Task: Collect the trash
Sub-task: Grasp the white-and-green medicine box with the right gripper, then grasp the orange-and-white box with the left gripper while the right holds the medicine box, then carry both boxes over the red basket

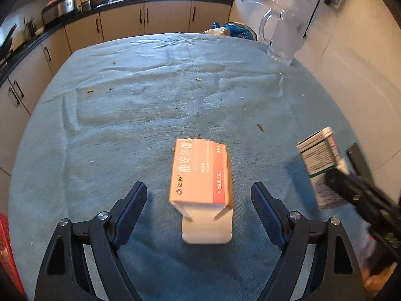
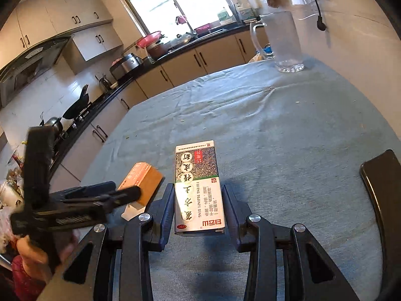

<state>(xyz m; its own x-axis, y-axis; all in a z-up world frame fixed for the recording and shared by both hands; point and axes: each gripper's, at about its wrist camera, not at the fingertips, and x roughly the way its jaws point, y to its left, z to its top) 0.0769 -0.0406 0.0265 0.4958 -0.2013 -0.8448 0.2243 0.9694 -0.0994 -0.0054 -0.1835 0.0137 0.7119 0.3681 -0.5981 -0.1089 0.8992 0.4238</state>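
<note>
An orange and white medicine box (image 1: pixel 201 175) lies on the blue-grey tablecloth (image 1: pixel 150 105), between the fingers of my open left gripper (image 1: pixel 199 197), which does not touch it. My right gripper (image 2: pixel 198 205) is shut on a green and white medicine box (image 2: pixel 198 188) and holds it just above the cloth. In the left wrist view that box (image 1: pixel 319 155) and the right gripper (image 1: pixel 351 188) show at the right edge. In the right wrist view the orange box (image 2: pixel 142 180) and the left gripper (image 2: pixel 100 195) show at the left.
A frosted glass jug (image 2: pixel 283 42) stands at the table's far right corner, seen also in the left wrist view (image 1: pixel 285 35). A black phone (image 2: pixel 383 190) lies at the right. Small crumbs (image 1: pixel 260 127) dot the cloth. A red basket (image 1: pixel 7 250) sits at the left edge. Kitchen cabinets (image 1: pixel 120 22) stand behind.
</note>
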